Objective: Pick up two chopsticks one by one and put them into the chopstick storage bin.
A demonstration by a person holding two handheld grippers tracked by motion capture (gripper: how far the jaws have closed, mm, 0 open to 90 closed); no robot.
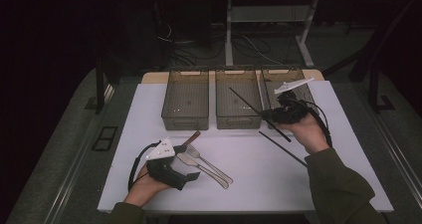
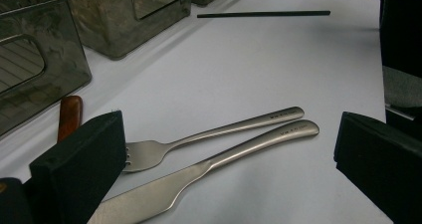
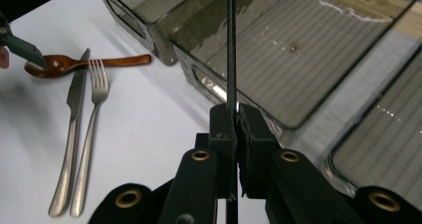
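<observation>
Pinching one black chopstick (image 3: 231, 59), your right tongs (image 1: 277, 115) hold it at 2 o'clock over the middle bin (image 1: 237, 102), ready to drop. Left tongs (image 2: 224, 159) gape, empty, above fork (image 2: 209, 137) and knife (image 2: 209, 169).

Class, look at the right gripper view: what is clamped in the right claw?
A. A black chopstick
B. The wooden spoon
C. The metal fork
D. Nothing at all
A: the right claw is pinched shut on a thin black chopstick that rises over the bins, while the fork and wooden spoon lie on the table.
</observation>
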